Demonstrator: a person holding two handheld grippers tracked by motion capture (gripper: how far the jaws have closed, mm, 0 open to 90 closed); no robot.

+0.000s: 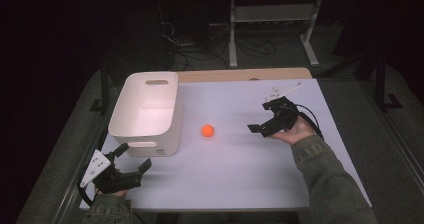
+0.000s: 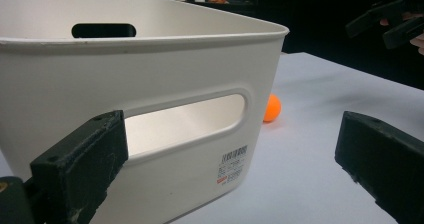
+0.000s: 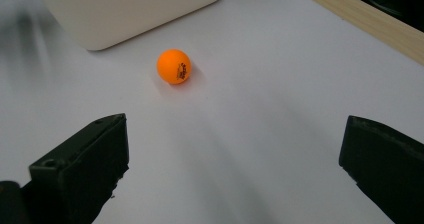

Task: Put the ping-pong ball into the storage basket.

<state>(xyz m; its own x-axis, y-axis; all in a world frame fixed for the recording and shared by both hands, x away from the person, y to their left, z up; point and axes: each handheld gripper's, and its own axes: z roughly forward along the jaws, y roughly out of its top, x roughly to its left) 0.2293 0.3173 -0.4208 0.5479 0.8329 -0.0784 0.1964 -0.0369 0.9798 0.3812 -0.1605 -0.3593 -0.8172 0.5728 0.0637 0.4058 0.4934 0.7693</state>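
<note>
Right hand-held gripper [image 1: 261, 118] jaws wide apart, aimed at orange ball [image 1: 207, 130], not touching yet. Ball loose on counter [image 1: 240, 169], approx 3 o'clock of white bin [image 1: 145, 129]. Left hand-held gripper [image 1: 134, 156] also spread, w/ nothing held. Probably early: grasp and drop into bin both left.

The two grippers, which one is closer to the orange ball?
The right gripper: its open jaws face the orange ball, while the left gripper sits by the bin.
</note>
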